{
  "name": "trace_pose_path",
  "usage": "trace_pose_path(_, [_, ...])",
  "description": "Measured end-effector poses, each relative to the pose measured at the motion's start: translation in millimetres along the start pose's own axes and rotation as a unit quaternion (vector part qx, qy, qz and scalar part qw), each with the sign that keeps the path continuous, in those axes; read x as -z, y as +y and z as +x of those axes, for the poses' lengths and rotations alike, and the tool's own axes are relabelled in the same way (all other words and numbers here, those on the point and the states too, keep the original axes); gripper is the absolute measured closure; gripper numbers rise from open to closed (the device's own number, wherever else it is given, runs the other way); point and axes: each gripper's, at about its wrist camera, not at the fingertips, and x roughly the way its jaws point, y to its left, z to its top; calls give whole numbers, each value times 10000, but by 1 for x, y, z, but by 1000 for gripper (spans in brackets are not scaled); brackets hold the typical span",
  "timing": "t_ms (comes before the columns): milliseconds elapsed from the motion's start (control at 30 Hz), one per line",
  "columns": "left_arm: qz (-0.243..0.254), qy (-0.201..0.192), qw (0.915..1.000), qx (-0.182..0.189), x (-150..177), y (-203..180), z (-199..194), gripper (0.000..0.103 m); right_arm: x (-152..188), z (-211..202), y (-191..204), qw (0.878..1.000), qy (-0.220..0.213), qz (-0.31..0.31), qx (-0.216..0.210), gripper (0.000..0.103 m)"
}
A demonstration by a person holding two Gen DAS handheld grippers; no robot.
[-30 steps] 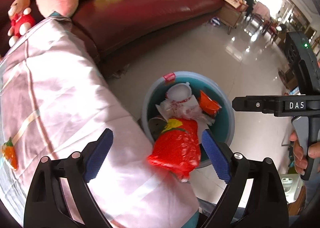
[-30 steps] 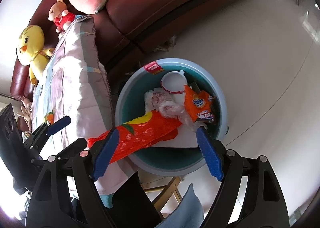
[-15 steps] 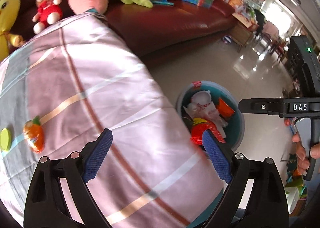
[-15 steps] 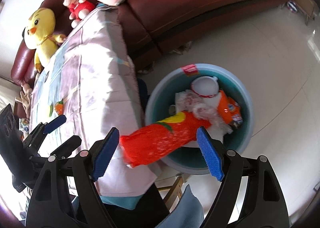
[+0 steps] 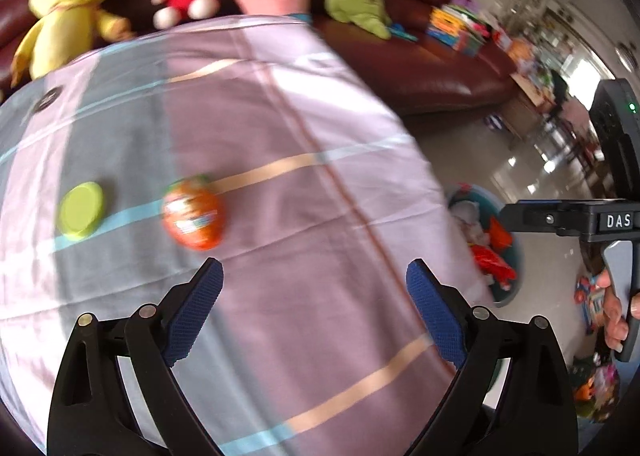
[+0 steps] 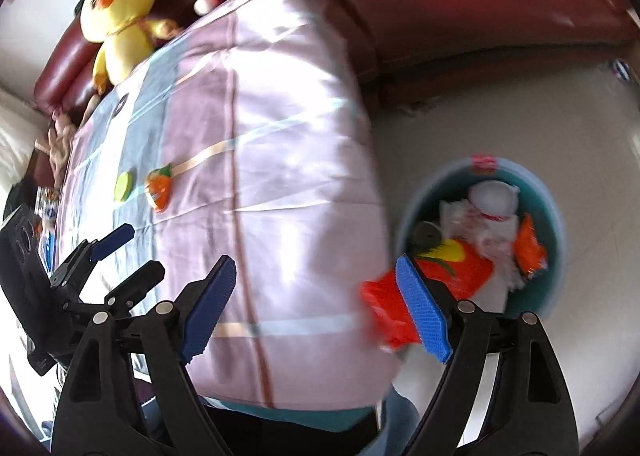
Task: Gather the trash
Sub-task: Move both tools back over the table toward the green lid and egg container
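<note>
Trash in the round teal bin [image 6: 558, 224] on the right floor now includes our red crinkly wrapper [image 6: 452, 268], so both grippers, left [image 5: 314, 306] and right [image 6: 320, 306], wide open and empty, swing left toward the orange carrot-shaped packet [image 5: 194, 216] and lime-green round lid [image 5: 80, 210] on the striped pink-and-grey cloth-covered desk [image 5: 280, 128].

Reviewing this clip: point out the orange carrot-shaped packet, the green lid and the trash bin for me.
orange carrot-shaped packet [image 5: 193, 213], left wrist view, middle of its printed face.
green lid [image 5: 81, 210], left wrist view, centre of its flat top.
trash bin [image 6: 557, 216], right wrist view, right side of its rim.
</note>
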Motion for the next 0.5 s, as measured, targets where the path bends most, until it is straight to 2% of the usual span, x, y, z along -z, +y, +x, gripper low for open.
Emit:
trace_pose_path(333, [-808,-41,9950,-592,27,118,-26,10,-19,49,95,9962,424,-758,-28,25])
trace_pose_path(500, [-1085,-66,9911,-764,37,158,-33,10,-29,78,134,9929,616,-1022,-15,25])
